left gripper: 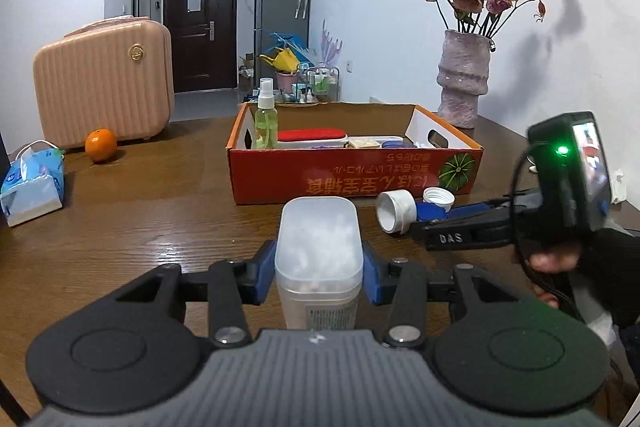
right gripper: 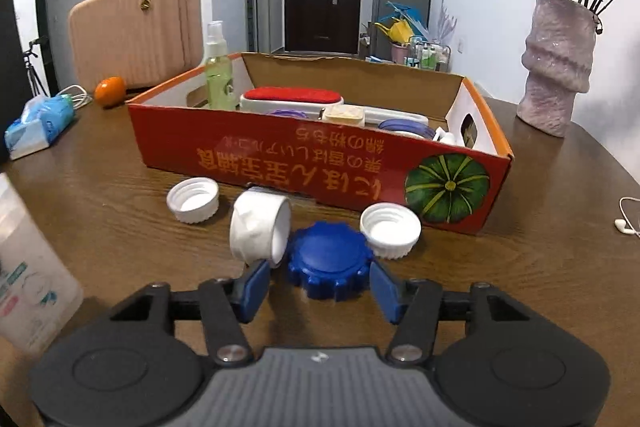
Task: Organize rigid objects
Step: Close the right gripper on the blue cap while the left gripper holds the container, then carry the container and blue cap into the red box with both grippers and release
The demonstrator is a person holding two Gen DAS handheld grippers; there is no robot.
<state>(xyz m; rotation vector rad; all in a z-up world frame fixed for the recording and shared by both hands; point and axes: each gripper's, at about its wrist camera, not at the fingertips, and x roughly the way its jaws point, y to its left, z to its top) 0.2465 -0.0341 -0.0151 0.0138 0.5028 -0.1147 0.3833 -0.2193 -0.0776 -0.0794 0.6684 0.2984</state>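
My left gripper [left gripper: 319, 273] is shut on a translucent white plastic container [left gripper: 318, 247], held upright just in front of the orange cardboard box [left gripper: 352, 173]; the container also shows at the left edge of the right wrist view [right gripper: 28, 267]. My right gripper [right gripper: 320, 285] is open, its blue pads on either side of a blue ribbed cap [right gripper: 328, 259] on the table, without a firm squeeze. A white cup-like lid [right gripper: 260, 227] lies on its side by the left pad. Two white screw caps [right gripper: 193, 199] [right gripper: 390, 230] lie near the box front.
The box holds a green spray bottle [right gripper: 218, 71], a red-topped case [right gripper: 292, 99] and other small items. A pink vase of dried roses [right gripper: 558, 67] stands at the right; an orange [right gripper: 110, 91], a tissue pack [right gripper: 40, 127] and a pink suitcase [right gripper: 136, 27] at the left. Earphones [right gripper: 624, 223] lie at the far right.
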